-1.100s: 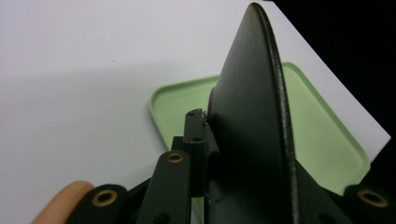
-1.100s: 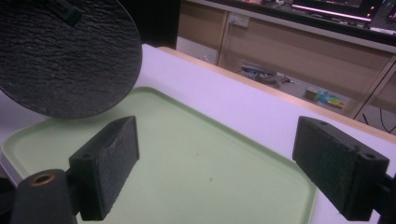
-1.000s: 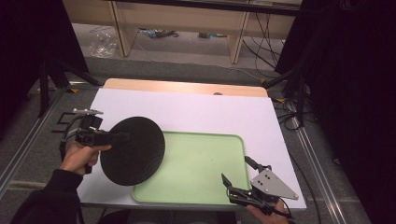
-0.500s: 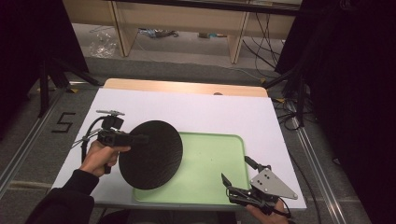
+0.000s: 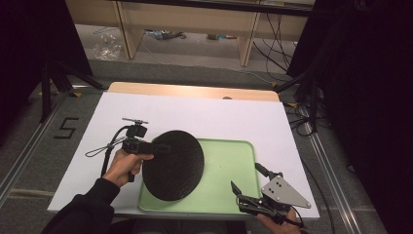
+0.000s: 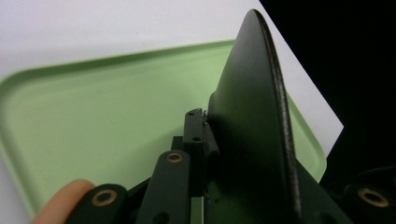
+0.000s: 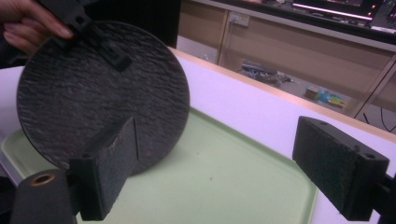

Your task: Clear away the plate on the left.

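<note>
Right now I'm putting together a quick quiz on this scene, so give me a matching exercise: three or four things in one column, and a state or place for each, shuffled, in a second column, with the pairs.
Things:
1. black plate
2. green tray
3. left gripper
4. right gripper

States:
A. open, holding nothing, at the tray's near right corner
B. lying flat on the white table cover
C. tilted on edge over the tray
D. shut on the plate's rim

Pairs: 1-C, 2-B, 3-D, 4-A
</note>
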Available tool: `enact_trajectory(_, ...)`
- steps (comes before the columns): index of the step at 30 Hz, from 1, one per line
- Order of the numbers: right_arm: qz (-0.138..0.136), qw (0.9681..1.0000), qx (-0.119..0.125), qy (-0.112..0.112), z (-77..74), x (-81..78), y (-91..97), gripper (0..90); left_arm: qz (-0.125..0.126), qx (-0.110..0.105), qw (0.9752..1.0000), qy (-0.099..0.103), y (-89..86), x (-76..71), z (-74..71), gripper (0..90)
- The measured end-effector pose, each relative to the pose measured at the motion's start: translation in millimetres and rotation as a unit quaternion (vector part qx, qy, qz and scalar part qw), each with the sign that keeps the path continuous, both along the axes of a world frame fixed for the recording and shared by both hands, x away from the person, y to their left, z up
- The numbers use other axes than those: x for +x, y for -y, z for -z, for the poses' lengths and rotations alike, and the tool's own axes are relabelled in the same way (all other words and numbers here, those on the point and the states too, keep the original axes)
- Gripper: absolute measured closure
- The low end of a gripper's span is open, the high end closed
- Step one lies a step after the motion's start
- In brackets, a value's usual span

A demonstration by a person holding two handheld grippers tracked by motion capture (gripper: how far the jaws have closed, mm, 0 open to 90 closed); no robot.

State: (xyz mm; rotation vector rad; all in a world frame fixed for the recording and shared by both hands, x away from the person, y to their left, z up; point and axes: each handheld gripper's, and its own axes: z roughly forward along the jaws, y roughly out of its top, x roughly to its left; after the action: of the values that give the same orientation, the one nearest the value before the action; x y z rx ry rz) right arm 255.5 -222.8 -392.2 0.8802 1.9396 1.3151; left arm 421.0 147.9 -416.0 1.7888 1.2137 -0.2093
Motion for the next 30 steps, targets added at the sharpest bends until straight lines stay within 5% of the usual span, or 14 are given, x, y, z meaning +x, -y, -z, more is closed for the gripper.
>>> enact_trajectory(2,0.001,1.0000,-0.003,0.001,1.2,0.2,-0.3,15.4,0.007,-0.001,1.0000,0.000,2.4,3.0,3.5,78.0)
enact_trajectory(3,0.000,1.0000,0.000,0.000,0.5,-0.2,0.3,15.4,0.027,0.011,0.9996,0.004,1.5,5.0,6.0,77.7)
enact_trajectory(6,0.000,1.0000,-0.002,0.002,1.4,0.1,-1.0,15.4,0.034,0.046,0.9983,-0.006,-2.3,7.9,10.9,75.6)
enact_trajectory(10,-0.001,1.0000,-0.004,0.006,1.3,0.1,-1.5,15.4,0.031,0.064,0.9973,-0.020,-6.8,9.7,18.9,72.7)
enact_trajectory(15,0.001,1.0000,0.001,0.001,0.7,0.4,-0.3,15.4,0.033,0.108,0.9930,-0.034,-21.1,13.8,25.1,68.5)
enact_trajectory(18,0.000,1.0000,-0.002,0.002,1.2,0.6,-1.0,15.4,0.036,0.106,0.9931,-0.037,-23.2,13.2,24.6,68.8)
enact_trajectory(21,0.000,1.0000,0.000,0.002,0.6,-0.4,-1.6,15.4,0.042,0.130,0.9903,-0.022,-31.4,13.7,18.2,67.2)
enact_trajectory(23,-0.003,1.0000,-0.001,0.000,1.6,0.3,-1.5,15.4,0.037,0.112,0.9926,-0.028,-35.1,11.7,18.0,70.8)
enact_trajectory(26,-0.001,1.0000,-0.003,-0.001,1.5,0.4,-1.2,15.4,0.037,0.121,0.9915,-0.030,-36.4,9.2,18.5,69.5)
enact_trajectory(27,-0.001,1.0000,-0.002,0.000,0.7,0.1,-1.9,15.4,0.062,0.156,0.9853,-0.031,-41.7,10.5,19.6,68.1)
enact_trajectory(30,-0.003,1.0000,-0.008,-0.002,1.4,0.1,-1.6,15.4,0.061,0.152,0.9858,-0.038,-43.9,10.1,21.7,67.3)
